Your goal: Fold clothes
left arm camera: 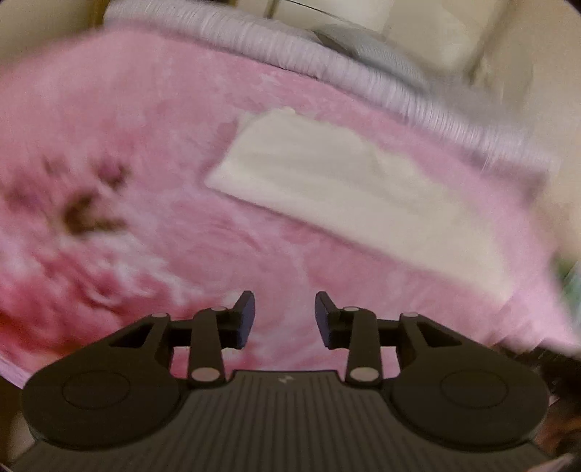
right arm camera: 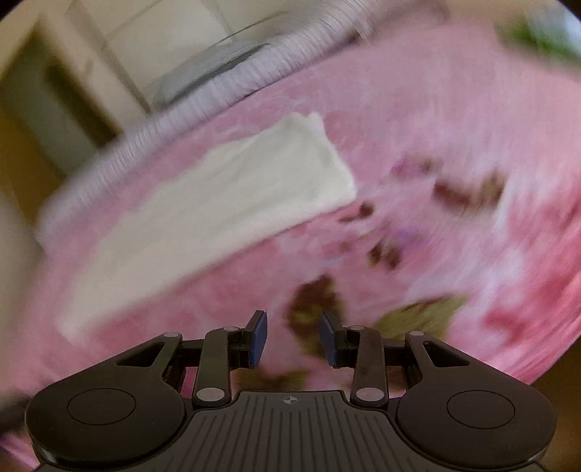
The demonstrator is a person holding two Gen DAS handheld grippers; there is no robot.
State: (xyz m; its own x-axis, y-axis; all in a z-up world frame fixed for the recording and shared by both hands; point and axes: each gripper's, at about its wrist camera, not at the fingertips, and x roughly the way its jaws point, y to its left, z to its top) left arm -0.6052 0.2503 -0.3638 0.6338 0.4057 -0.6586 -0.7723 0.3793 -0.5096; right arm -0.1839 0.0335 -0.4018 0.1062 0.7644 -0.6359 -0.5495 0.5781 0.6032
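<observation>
A white folded cloth [left arm camera: 348,196] lies flat as a long strip on a pink flowered blanket [left arm camera: 127,145]. It also shows in the right wrist view [right arm camera: 225,210], up and to the left. My left gripper [left arm camera: 285,319] is open and empty, above the blanket, short of the cloth's near edge. My right gripper [right arm camera: 292,341] is open and empty, over the blanket's dark flower print, to the right of the cloth. Both views are blurred by motion.
The blanket [right arm camera: 435,127] has a pale ribbed border [left arm camera: 290,47] along its far edge. Beyond it are a grey folded item [right arm camera: 210,69] and cream walls or furniture [left arm camera: 435,32]. Something green [right arm camera: 537,40] sits at the far right.
</observation>
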